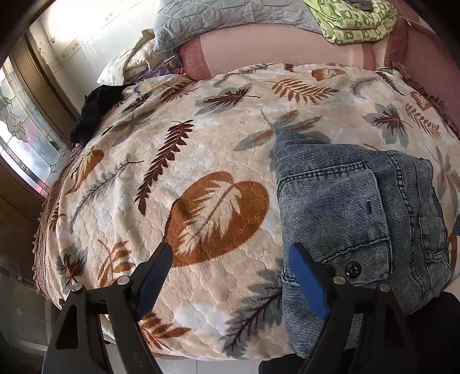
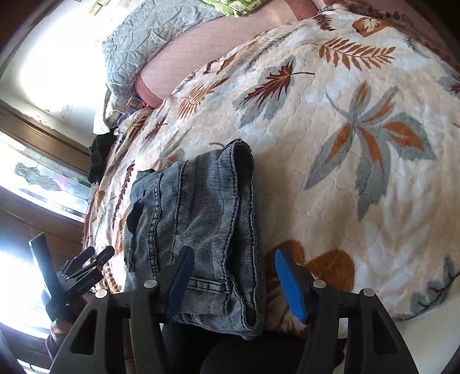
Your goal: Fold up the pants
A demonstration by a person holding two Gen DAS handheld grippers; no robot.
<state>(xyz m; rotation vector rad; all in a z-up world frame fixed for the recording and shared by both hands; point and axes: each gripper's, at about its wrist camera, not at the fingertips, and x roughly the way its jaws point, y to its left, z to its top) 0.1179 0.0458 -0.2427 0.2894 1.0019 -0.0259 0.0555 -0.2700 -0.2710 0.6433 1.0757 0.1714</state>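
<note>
Left wrist view: pants (image 1: 353,224) are seen at 3 o'clock, lying as a compact folded bundle on the bed's leaf-print blanket (image 1: 201,149), close to the near edge of the bed. Left claw (image 1: 233,276) is spread wide, nothing held; its right finger sits just over the bundle's left edge, the left finger over bare blanket.

Right wrist view: same pants (image 2: 195,218) are framed at 8 to 9 o'clock, hem opening toward 12, waistband end nearest the camera. Right claw (image 2: 233,280) is also parted and empty, straddling the bundle's right-hand edge. Left claw (image 2: 95,259) is visible at 8 o'clock, apart from the fabric.

Handling, as judged: ribbed denim-like cloth, fairly heavy and thick, limp but with stiff seams and a buttoned pocket (image 1: 353,269). Several layers are stacked, so a shallow pinch would likely take the top layer only. A grip on the seamed edge or waistband is favoured; hardware should be avoided. The plush blanket could be caught along with the cloth.

Room: wide open blanket is available from 10 through 2 o'clock. The bed edge is close behind the bundle, so cloth could slide off toward 6. A dark garment (image 1: 92,112) and pillows (image 1: 218,23) sit far off, well apart.
</note>
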